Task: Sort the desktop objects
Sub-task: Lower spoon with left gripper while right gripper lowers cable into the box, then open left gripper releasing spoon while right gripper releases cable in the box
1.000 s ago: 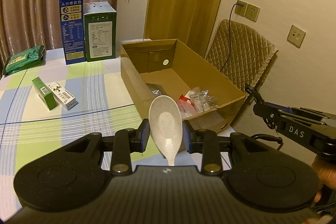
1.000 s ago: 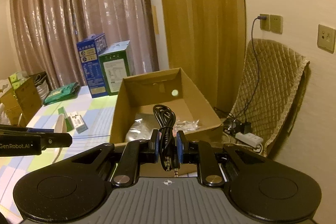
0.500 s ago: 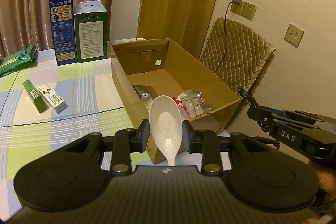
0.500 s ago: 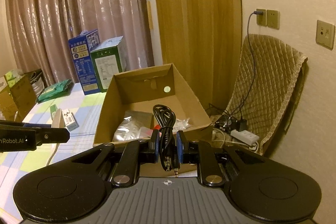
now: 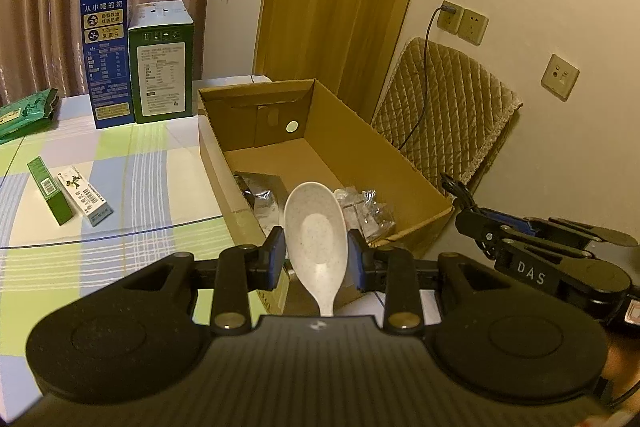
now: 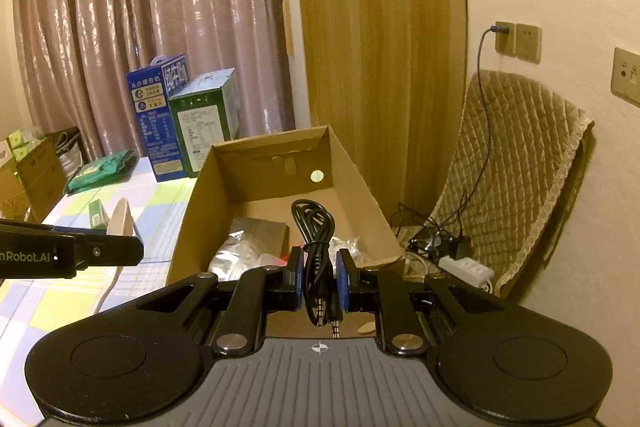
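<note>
Spoon pinched by left gripper, nearer cardboard box, right gripper clamping cable

Both wrist views face the cardboard box.

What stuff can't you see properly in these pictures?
- Spoon handle: left wrist view, its end hidden behind the left gripper body.
- Cardboard box contents: both views, the spoon and the coiled audio cable in the right gripper cover part of the crinkly packets.
- Small boxes' print: too small to read.
</note>
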Action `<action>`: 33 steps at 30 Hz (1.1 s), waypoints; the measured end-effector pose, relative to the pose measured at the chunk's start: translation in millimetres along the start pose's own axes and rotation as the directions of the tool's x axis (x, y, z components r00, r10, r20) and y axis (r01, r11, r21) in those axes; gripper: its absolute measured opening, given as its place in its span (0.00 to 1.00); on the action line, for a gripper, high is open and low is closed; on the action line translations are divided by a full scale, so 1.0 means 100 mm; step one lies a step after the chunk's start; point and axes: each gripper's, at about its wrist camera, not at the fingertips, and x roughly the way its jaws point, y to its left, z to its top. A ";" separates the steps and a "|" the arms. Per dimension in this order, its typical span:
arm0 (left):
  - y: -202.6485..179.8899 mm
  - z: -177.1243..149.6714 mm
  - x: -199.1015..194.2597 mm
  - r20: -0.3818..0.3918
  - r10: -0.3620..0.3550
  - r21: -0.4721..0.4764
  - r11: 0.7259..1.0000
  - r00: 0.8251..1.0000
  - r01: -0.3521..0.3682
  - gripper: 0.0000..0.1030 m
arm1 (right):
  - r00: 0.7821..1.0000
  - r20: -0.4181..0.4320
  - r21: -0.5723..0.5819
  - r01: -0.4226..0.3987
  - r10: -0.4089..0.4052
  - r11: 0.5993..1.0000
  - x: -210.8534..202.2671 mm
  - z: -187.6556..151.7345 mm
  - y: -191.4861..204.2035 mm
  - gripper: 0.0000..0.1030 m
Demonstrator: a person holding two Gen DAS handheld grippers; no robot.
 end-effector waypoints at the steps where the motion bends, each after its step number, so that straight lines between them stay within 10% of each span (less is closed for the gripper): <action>1: 0.00 0.01 0.01 0.000 0.000 -0.002 1.000 1.000 0.000 0.27 | 1.000 0.000 -0.003 0.000 0.000 1.000 0.02 0.01 0.00 0.13; 33: 0.09 0.50 0.71 0.006 -0.013 -0.070 0.997 1.000 0.013 0.27 | 0.999 -0.027 -0.090 -0.040 0.037 0.995 0.82 0.42 -0.04 0.13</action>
